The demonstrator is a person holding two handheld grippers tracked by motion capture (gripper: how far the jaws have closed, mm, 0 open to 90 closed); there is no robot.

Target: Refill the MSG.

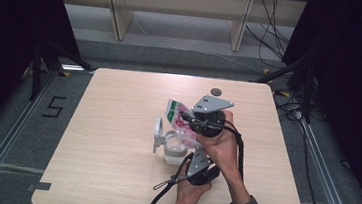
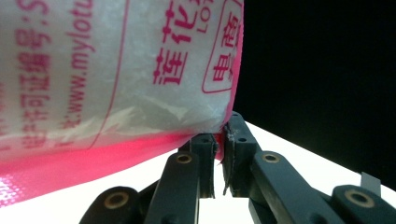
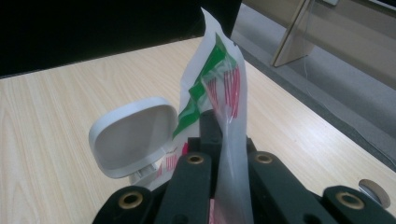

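Left tool (image 2: 219, 154) view alone shows bag's (image 2: 116, 74) print.

I see a light wooden table (image 1: 111, 175) — a white container (image 1: 174, 149) with its hinged lid (image 1: 158, 134) open stands near the middle. A small grey disc (image 1: 215, 91) lies by the far edge.

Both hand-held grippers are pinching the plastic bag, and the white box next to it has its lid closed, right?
Not quite. Both hand-held grippers do pinch the plastic bag, but the white box has its lid flipped open, standing upright. The right gripper view shows it.
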